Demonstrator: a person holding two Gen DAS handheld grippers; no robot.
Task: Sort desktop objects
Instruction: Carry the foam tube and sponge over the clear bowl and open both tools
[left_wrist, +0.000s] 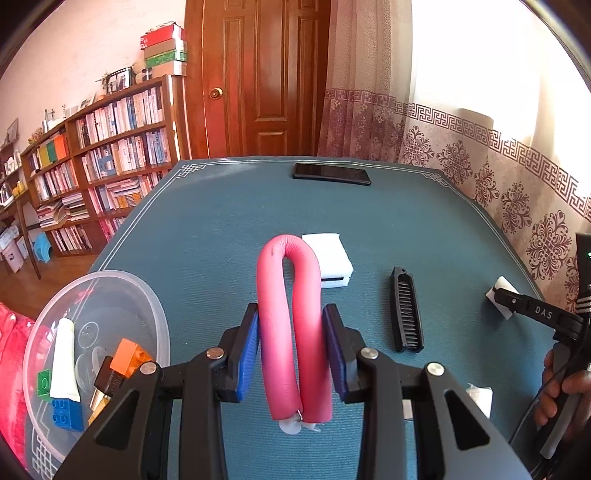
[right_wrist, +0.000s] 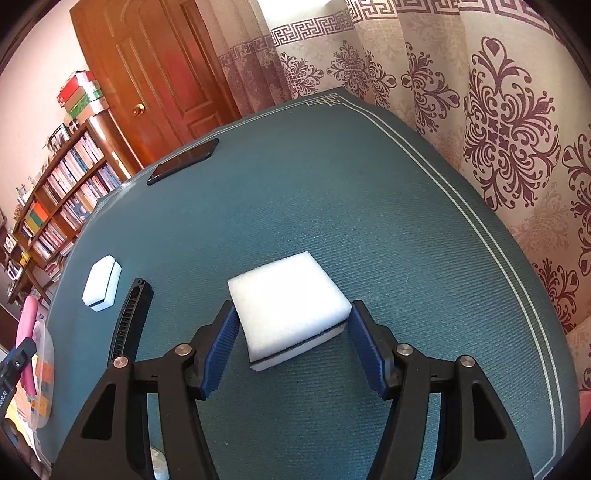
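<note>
Left claw (left_wrist: 291, 354) pinching bent pink foam roller (left_wrist: 290, 332), loop pointing forward, off the table. Clear round plastic tub (left_wrist: 147, 306) just left and below: short swing left. Right claw (right_wrist: 291, 350) spread, straddling white square sponge (right_wrist: 288, 310), not yet squeezing.

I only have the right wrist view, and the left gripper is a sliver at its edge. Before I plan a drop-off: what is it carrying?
Observer: The left gripper is shut on a pink foam curler bent into a U, with both legs between the pads.
Operator: Is the container beside it already in use?
Observer: Yes. The clear plastic bowl to the gripper's left holds a white tube and orange, green and blue toy bricks.
</note>
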